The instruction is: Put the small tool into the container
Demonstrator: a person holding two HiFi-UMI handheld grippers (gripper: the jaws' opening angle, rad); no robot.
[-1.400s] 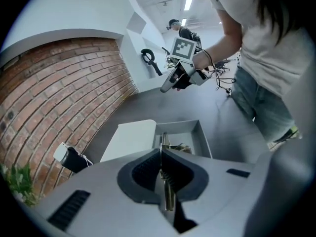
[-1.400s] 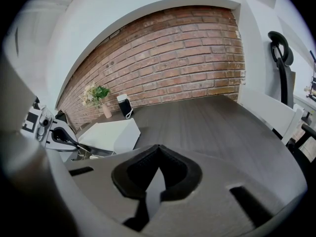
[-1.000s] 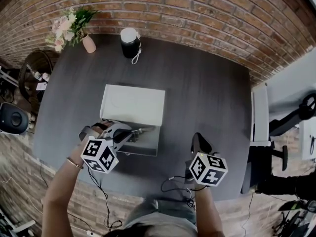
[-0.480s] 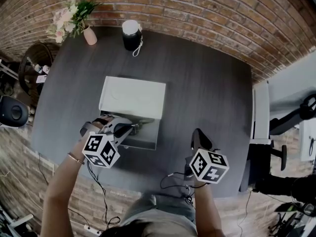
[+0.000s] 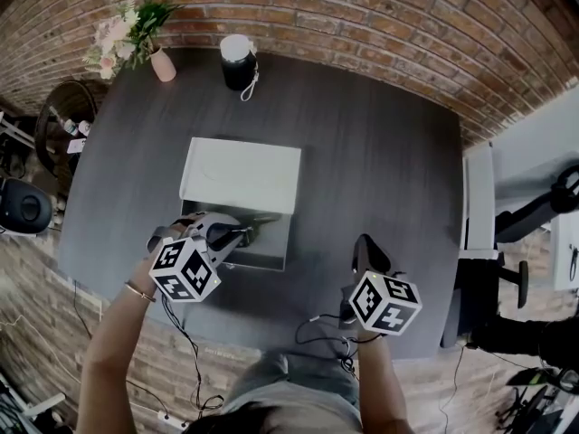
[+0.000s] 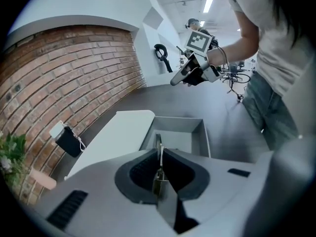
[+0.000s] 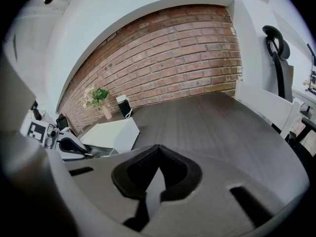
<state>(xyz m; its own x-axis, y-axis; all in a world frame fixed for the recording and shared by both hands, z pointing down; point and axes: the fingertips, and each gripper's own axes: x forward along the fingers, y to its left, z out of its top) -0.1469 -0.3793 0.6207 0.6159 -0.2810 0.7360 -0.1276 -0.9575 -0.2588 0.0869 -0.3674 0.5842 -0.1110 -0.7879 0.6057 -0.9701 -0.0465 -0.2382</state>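
A thin metal tool (image 6: 158, 154) is pinched in my left gripper (image 6: 159, 171), which is shut on it. Its tip points out over the open grey container (image 6: 196, 130). In the head view the left gripper (image 5: 237, 235) hovers at the container's (image 5: 276, 247) near left corner, with the tool (image 5: 262, 221) above the box's inside. The container's white lid (image 5: 242, 174) lies just behind it. My right gripper (image 5: 364, 250) hangs over the table to the right, well apart from the container. Its jaws (image 7: 157, 174) are shut with nothing between them.
At the table's far edge stand a black speaker with a white top (image 5: 238, 61) and a pink vase of flowers (image 5: 163, 64). Cables (image 5: 321, 331) trail over the near edge. A chair (image 5: 475, 242) stands off the right side, and a wicker basket (image 5: 63, 120) off the left.
Almost nothing differs. The left gripper keeps the tool over the container and has crept slightly toward it. The right gripper stays where it was.
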